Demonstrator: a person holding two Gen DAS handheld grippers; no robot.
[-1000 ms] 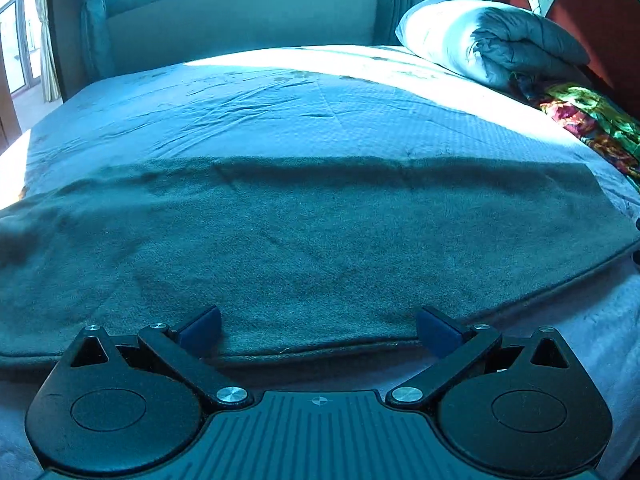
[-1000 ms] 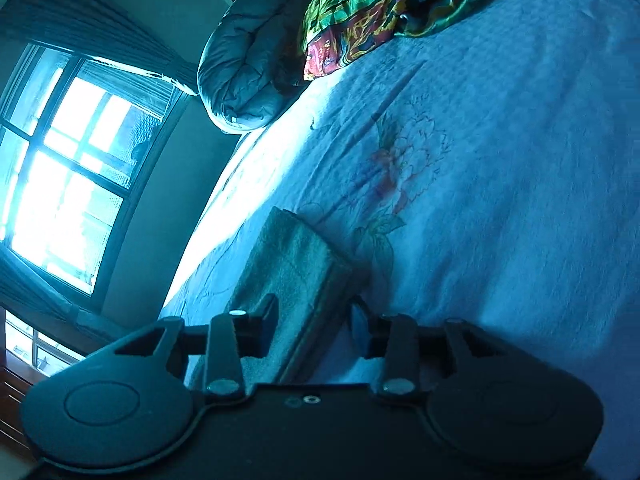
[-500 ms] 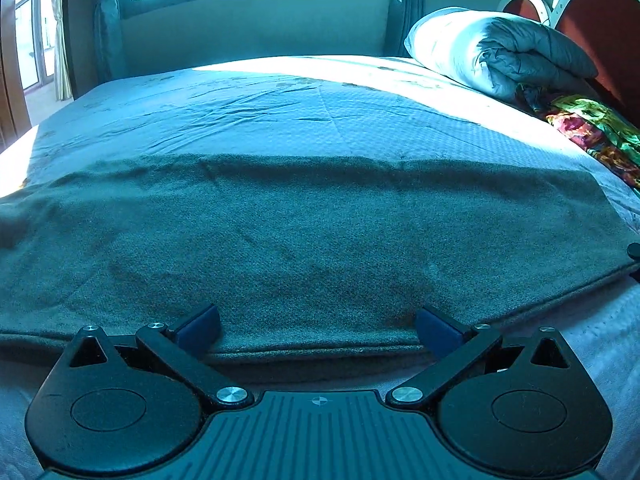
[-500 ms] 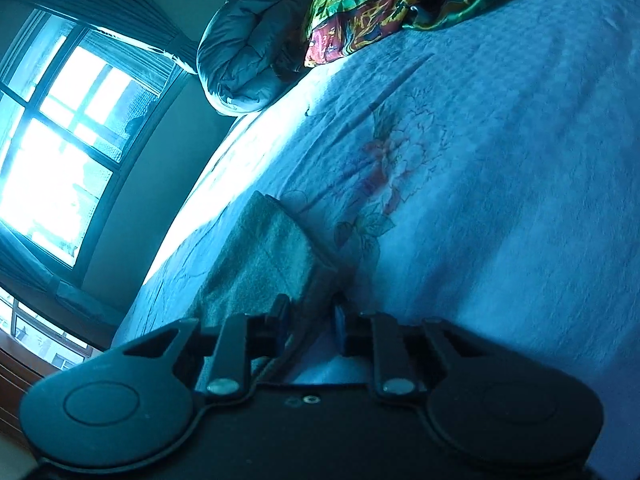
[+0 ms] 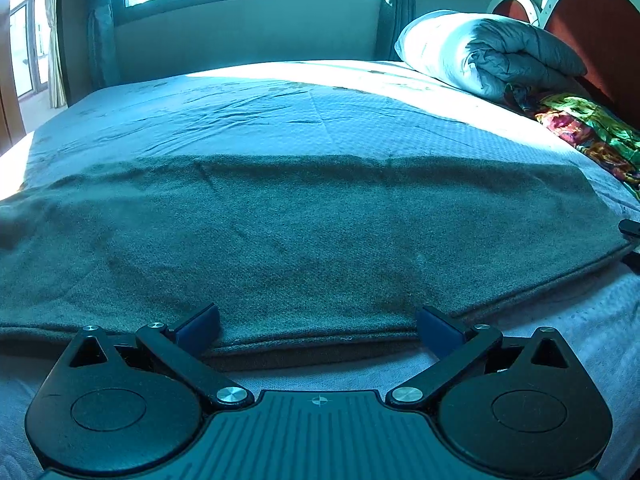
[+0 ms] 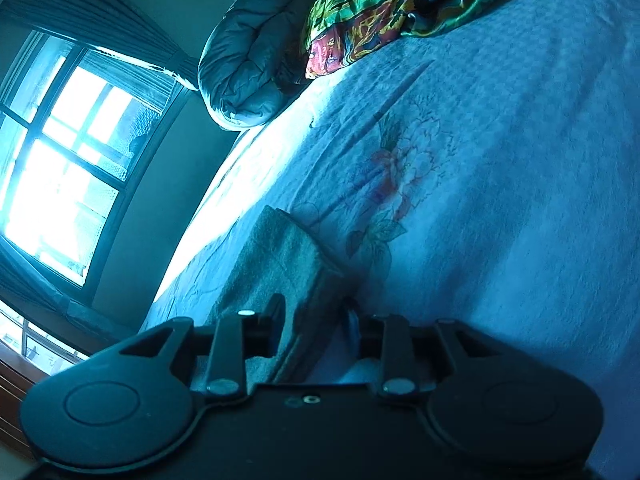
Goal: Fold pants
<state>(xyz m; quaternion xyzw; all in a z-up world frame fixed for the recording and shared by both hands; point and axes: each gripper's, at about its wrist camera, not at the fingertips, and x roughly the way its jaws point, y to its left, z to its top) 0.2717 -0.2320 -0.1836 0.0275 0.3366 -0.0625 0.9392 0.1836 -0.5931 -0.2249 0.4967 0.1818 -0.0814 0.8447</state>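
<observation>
Dark green woollen pants [image 5: 304, 240] lie flat across the pale blue bedspread [image 5: 280, 112], long axis side to side. Left gripper [image 5: 318, 328] gapes wide at the near hem. Right gripper [image 6: 314, 316] straddles the end corner, jaws easing apart, seemingly not pinching.

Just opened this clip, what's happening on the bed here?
A person with a gripper in each hand is folding grey-green pants laid flat across the bed. The left gripper sits wide open at the near hem, gripping nothing. The right gripper is at the end of the pants, its jaws opening with the stacked edge between them. A quilt lies by the headboard.
</observation>
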